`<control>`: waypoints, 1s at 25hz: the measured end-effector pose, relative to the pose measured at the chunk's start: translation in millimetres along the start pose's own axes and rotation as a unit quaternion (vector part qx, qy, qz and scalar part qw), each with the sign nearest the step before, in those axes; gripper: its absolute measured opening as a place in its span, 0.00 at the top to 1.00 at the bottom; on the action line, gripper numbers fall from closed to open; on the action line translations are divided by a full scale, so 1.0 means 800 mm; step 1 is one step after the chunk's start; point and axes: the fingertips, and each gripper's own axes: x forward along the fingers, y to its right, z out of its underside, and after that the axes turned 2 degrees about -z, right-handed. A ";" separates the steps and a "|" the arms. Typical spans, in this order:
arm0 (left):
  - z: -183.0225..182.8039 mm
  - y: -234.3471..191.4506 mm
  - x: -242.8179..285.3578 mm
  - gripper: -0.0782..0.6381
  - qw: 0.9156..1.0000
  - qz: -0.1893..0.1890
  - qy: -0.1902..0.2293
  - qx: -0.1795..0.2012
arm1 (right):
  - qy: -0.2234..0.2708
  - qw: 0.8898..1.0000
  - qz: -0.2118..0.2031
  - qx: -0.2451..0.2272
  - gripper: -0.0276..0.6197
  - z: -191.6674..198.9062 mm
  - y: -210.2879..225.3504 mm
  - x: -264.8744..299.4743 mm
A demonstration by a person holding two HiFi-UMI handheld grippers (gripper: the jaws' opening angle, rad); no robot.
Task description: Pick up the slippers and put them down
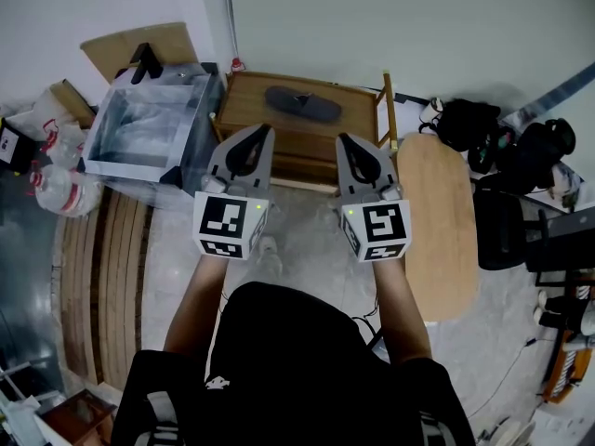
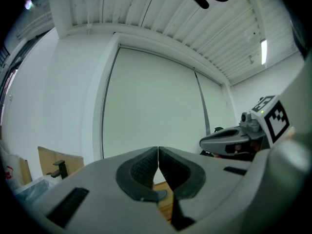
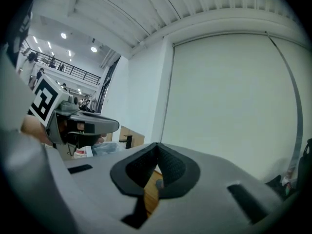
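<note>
A dark grey slipper (image 1: 302, 103) lies on top of a low wooden rack (image 1: 251, 96) against the wall. Both grippers are held level, side by side, just short of the rack's front edge. My left gripper (image 1: 266, 130) is shut with nothing between its pads (image 2: 146, 167), and it points at the slipper's left end. My right gripper (image 1: 342, 139) is also shut and empty, its tip near the slipper's right end. Through the right gripper's (image 3: 157, 149) jaws I see a strip of the rack's wood (image 3: 150, 195) and a small grey bit of the slipper (image 3: 159, 184).
A clear plastic box (image 1: 149, 124) stands left of the rack, with cardboard (image 1: 139, 49) behind it and plastic bags (image 1: 56, 189) further left. An oval wooden board (image 1: 437, 221) lies at the right, with black bags (image 1: 502, 142) beyond it. Wooden slats (image 1: 102, 277) lie on the floor at the left.
</note>
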 end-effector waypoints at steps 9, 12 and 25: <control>0.023 -0.085 0.093 0.88 1.000 0.018 -0.021 -0.012 | -0.012 1.000 0.006 0.002 0.98 -0.007 0.029 0.120; 0.029 -0.107 0.120 0.88 0.999 0.029 -0.024 -0.019 | -0.019 1.000 0.013 0.003 0.98 -0.004 0.036 0.154; 0.072 -0.170 0.176 0.88 0.997 0.050 -0.042 -0.033 | -0.062 0.998 0.028 0.006 0.98 0.041 0.044 0.235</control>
